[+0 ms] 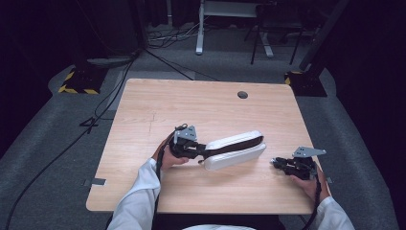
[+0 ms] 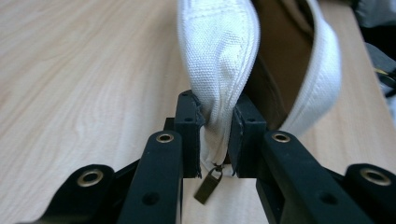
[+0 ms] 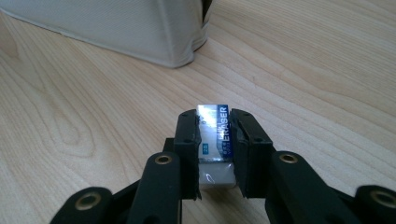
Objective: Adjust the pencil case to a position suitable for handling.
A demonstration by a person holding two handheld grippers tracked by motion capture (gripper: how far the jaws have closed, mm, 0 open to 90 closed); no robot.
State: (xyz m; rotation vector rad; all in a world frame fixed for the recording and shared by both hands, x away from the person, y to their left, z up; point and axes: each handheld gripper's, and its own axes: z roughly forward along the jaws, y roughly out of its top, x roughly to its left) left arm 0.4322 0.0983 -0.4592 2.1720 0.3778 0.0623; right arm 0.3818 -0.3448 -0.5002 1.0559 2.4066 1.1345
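A white canvas pencil case [image 1: 233, 150] lies unzipped on the wooden table [image 1: 158, 103], its dark brown inside showing. My left gripper [image 1: 191, 148] is shut on the case's near end [image 2: 219, 70], pinching the fabric by the zipper; a dark metal zipper pull [image 2: 208, 185] hangs below the jaws. My right gripper [image 1: 282, 164] sits to the right of the case, close to the tabletop, and is shut on an eraser [image 3: 215, 140] with a blue and silver sleeve. In the right gripper view the case's white corner [image 3: 140, 32] stands beyond the eraser.
A round cable hole [image 1: 242, 95] sits in the table near its far edge. Cables [image 1: 57, 148], a stand with yellow-black tape [image 1: 76, 81] and white desk legs [image 1: 199, 28] are on the grey floor beyond and to the left of the table.
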